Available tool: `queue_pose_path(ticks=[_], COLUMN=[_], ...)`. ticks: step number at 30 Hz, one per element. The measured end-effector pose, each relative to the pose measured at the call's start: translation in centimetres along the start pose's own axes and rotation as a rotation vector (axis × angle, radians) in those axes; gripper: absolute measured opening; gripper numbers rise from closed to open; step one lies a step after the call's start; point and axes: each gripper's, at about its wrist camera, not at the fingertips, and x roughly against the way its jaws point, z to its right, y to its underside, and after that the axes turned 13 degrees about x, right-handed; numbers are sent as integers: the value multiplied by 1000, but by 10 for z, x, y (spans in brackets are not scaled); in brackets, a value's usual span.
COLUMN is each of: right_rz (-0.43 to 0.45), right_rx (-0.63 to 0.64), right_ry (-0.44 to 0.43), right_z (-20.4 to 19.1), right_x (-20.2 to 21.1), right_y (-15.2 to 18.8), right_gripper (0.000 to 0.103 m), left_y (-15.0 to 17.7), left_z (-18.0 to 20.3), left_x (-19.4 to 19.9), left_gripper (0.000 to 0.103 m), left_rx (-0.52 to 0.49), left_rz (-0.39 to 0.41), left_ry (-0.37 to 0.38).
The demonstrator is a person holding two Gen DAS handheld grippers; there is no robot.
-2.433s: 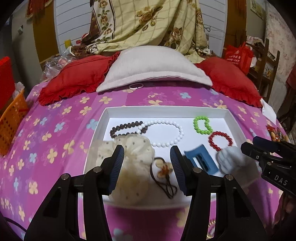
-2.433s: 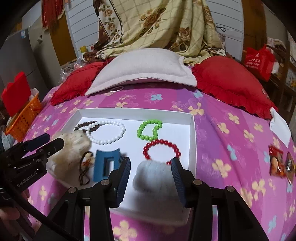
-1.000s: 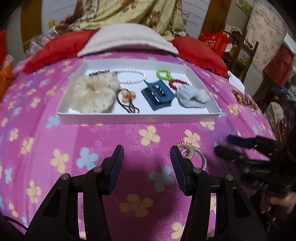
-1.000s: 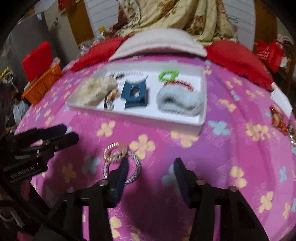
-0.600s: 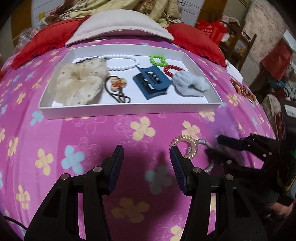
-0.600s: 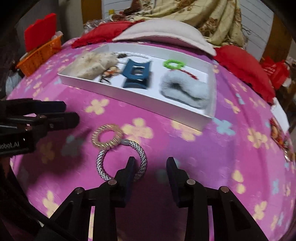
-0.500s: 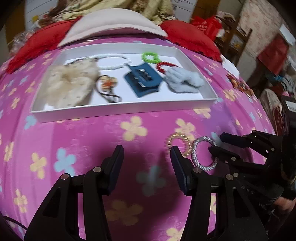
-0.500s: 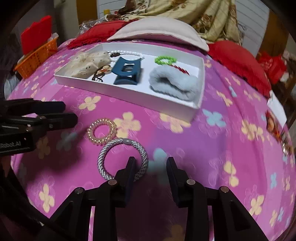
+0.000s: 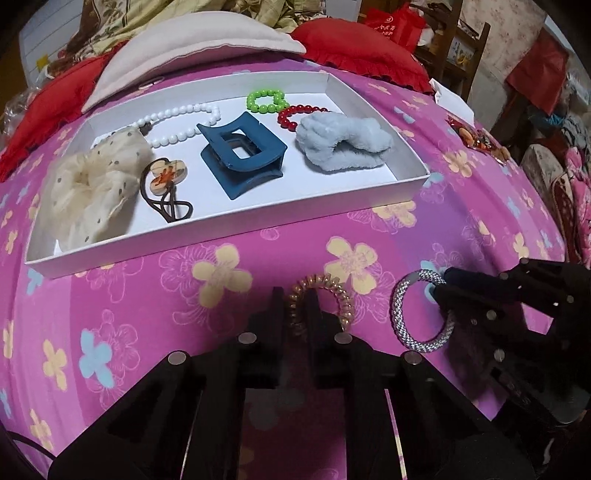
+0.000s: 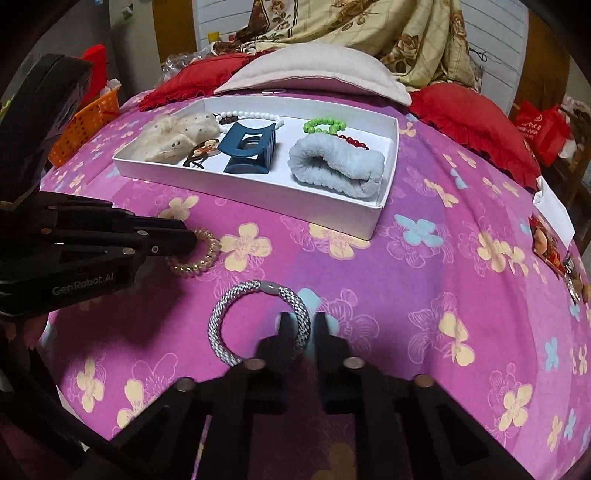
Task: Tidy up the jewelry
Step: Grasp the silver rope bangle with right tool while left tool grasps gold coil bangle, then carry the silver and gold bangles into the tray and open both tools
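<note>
So the bed has a hot pink bedspread (image 10: 424, 277) with yellow and blue flowers all over it. Up at the head end there's a pale pillow (image 10: 314, 70) sitting on top of two red frilly pillows, one (image 10: 192, 81) poking out on the left side and one (image 10: 472, 122) on the right. Behind those is a bunched-up cream blanket (image 10: 369, 26) with a brown rose print. An orange plastic basket (image 10: 85, 125) sits off the bed's left edge. Near the right edge lie a white slip of paper (image 10: 554, 210) and some snack packets (image 10: 554, 251) just beside it. Past that edge there's a red bag (image 10: 539, 129) and a wooden chair (image 9: 461, 40).
</note>
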Motion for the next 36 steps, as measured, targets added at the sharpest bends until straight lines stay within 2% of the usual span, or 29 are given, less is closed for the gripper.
queue_pose_path(ticks=[3,13,19,26,36], right_rz=[25,113,150,153,141], right_rx=[-14,-35,-21,-20,-15], right_ry=[2,3,31,49,68], right_z=[3,14,26,42,60], right_x=[8,42,50,41,20], right_y=[-4,-35,-69,-101,-133], right_gripper=[6,6,6,6,6], left_y=[0,-17,-42,-68,-105], left_z=[-6,-24,-43,-54,-61], left_x=[5,51,71,78,69], left_gripper=[8,8,8,8,8], left_rx=[31,78,112,105,103], left_rz=[2,122,196,249,269], left_ry=[27,25,-37,-103,-143])
